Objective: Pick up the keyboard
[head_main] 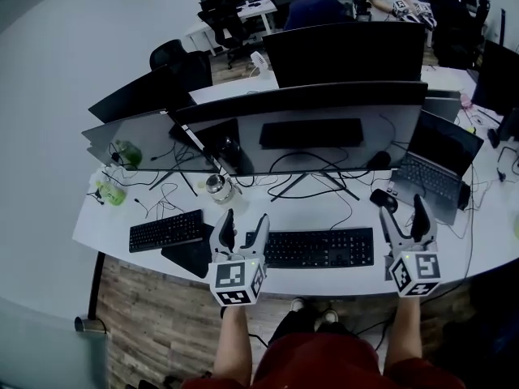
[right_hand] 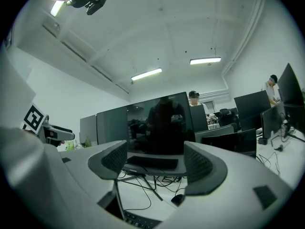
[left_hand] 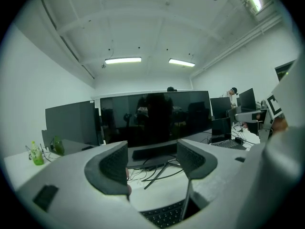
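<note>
Keyboard (head_main: 320, 248) on surface (head_main: 357, 214), near front edge. Monitor (head_main: 300, 128) behind keyboard. Second keyboard (head_main: 166, 230) left of keyboard. Laptop (head_main: 434, 173) behind keyboard, to right; mouse (head_main: 383, 198) nearer keyboard. Left gripper (head_main: 246, 221) at keyboard's left end, right gripper (head_main: 405, 217) just beside its right end.

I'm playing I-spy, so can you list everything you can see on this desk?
desk: one, white, under everything
keyboard: one, black, front middle
second keyboard: one, black, front left
wide monitor: one, dark, behind the keyboards
laptop: one, grey, open, right side
mouse: one, black, beside the laptop
cables: many, black, under the monitor
green bottle: one, far left
left tongs: one, grey, open and empty, by the keyboard's left end
right tongs: one, grey, open and empty, by its right end
</note>
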`<state>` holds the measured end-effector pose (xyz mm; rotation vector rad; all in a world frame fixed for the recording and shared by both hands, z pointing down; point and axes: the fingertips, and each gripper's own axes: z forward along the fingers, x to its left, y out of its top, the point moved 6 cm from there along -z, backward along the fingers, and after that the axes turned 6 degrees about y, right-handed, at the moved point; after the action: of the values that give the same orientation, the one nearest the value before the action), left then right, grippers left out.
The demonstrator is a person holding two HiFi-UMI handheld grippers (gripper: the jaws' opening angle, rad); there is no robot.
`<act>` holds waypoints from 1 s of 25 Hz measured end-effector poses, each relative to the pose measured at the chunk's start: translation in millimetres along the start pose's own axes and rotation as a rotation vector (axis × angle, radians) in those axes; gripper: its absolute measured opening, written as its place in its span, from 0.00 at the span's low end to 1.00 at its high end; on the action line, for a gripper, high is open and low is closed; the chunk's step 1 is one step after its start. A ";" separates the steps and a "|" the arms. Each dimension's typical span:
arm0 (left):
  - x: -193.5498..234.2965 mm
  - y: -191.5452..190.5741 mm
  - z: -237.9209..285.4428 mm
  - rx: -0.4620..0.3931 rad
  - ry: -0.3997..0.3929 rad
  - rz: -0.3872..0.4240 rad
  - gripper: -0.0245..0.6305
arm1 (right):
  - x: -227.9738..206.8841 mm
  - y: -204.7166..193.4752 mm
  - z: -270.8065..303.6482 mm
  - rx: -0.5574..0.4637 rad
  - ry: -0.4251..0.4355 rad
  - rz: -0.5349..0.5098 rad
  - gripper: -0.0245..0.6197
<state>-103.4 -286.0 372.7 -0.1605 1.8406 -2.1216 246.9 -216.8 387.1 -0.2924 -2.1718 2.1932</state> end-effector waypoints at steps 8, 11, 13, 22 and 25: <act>15.5 -44.6 20.3 0.121 -0.010 -0.033 0.51 | -1.7 -29.3 16.4 0.098 0.002 0.014 0.57; 20.1 -64.2 28.2 0.164 -0.022 -0.047 0.51 | -1.6 -45.9 24.0 0.148 0.000 0.024 0.57; 23.0 -77.7 33.5 0.194 -0.027 -0.051 0.51 | -1.3 -57.7 28.3 0.182 -0.005 0.031 0.57; 40.5 -141.5 49.3 0.346 -0.054 -0.088 0.51 | 2.6 -117.3 45.0 0.342 -0.013 0.062 0.57; 45.7 -160.0 55.1 0.395 -0.067 -0.104 0.51 | 2.3 -137.3 50.5 0.399 -0.016 0.070 0.57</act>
<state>-157.5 -334.1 532.3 -0.2327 1.3685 -2.4684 222.3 -263.8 523.5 -0.3345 -1.6957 2.6024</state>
